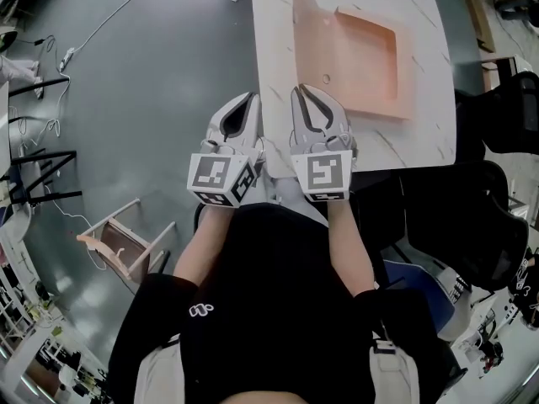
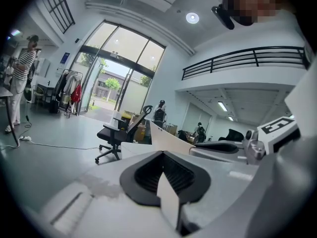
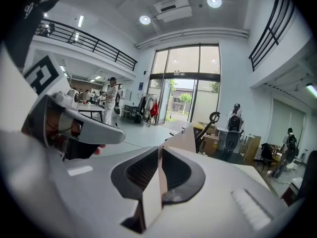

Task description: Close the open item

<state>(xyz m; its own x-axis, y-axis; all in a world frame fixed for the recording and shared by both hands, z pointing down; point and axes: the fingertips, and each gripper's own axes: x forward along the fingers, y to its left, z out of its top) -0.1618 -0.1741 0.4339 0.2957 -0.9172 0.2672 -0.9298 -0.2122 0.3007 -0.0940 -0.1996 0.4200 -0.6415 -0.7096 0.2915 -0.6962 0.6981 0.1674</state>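
Black shirt [image 1: 269, 310] fills the near edge of the head view, and just beyond it both tools sit side by side. On the left hand-held gripper [image 1: 250, 101] the jaws are pressed together with nothing between them. The right hand-held gripper [image 1: 301, 95] looks the same, its pads meeting on empty air. The left one hangs over the floor [image 1: 152, 82] just off the surface [image 1: 421, 137], and the right one sits over the surface's near edge. Ahead of it lies the box [image 1: 370, 57], a shallow pink tray with its lid [image 1: 313, 23] standing up along the left side, close to the right tips but apart from them. Closing has not begun. A push low on the lid, near the hinge, would likely slide the light box across the smooth surface instead of swinging the lid over. The narrow closed tips could also skid off the panel or let it drop hard.
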